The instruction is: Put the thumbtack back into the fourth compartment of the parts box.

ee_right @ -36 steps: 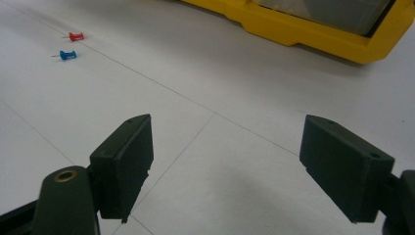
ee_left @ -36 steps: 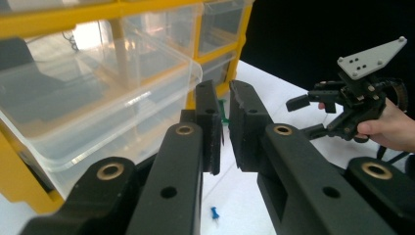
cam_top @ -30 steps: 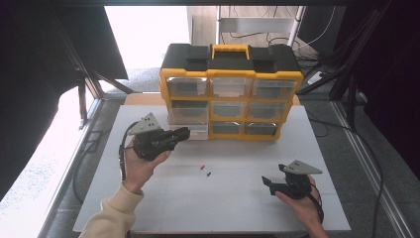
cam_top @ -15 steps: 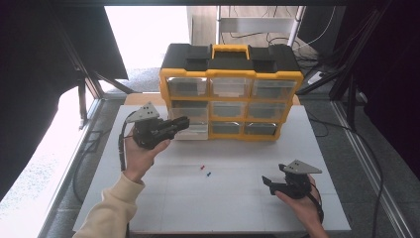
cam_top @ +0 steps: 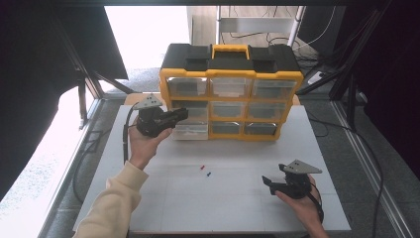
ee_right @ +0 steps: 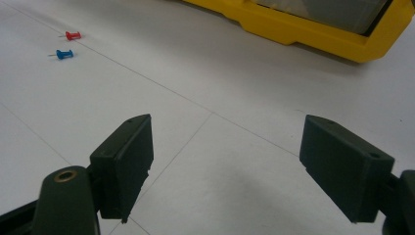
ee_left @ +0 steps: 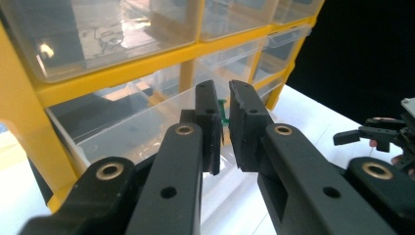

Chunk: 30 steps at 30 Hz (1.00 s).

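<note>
My left gripper [cam_top: 179,117] hovers at the cabinet's left column, beside the pulled-out drawer [cam_top: 190,131] of the bottom row; my right gripper [cam_top: 270,181] rests low over the white table [cam_top: 163,208] near its right front corner.

Counts, left to right: one yellow organiser cabinet [cam_top: 232,74] with nine clear drawers in three rows of three, one of them (bottom left) drawn forward; one small green pin [ee_left: 223,113] between my left jaws; two loose pins on the table, one red pin [cam_top: 202,167] and one blue pin [cam_top: 208,174], just beside each other and roughly midway between my hands.

Grip: in the left gripper view my left pads stand nearly together, with the green pin in the narrow gap between them. My right pads [ee_right: 125,159] stand wide apart with nothing between them, bare table beneath.

Hard to make out: the green pin is mostly hidden by my left pads [ee_left: 209,122], so I cannot tell which end is pinched. The drawers' contents blur behind the clear plastic. In the high view my left jaws overlap the drawer front, so whether they touch it is uncertain.

Open room: the table's front half lies bare apart from the two pins; the cabinet stands along the far edge, with a strip of table free on each side.
</note>
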Each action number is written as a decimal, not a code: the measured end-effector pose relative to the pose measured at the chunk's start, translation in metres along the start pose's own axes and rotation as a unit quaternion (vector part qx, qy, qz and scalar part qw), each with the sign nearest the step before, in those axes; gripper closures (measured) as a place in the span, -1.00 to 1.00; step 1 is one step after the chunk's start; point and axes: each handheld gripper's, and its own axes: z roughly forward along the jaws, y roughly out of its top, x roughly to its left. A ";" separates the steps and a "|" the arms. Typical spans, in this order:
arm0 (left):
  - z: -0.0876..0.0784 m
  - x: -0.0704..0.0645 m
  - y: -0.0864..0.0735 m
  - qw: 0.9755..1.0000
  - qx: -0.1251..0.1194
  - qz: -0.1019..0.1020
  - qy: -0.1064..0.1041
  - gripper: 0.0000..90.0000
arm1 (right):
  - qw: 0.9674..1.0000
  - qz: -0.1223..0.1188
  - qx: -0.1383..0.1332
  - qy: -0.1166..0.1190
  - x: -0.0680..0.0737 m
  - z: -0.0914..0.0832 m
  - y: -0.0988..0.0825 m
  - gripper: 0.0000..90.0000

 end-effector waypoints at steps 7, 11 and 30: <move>0.006 0.007 0.000 1.000 0.007 -0.005 0.016 0.83 | 1.000 0.000 0.001 -0.001 0.000 0.000 0.000 -0.54; 0.008 0.008 0.000 1.000 0.010 -0.003 0.021 0.83 | 1.000 0.000 0.002 -0.004 0.000 0.000 0.000 -0.54; -0.006 0.000 0.000 1.000 -0.005 0.010 0.018 -0.31 | 1.000 0.001 0.002 -0.005 -0.001 0.000 -0.001 -0.54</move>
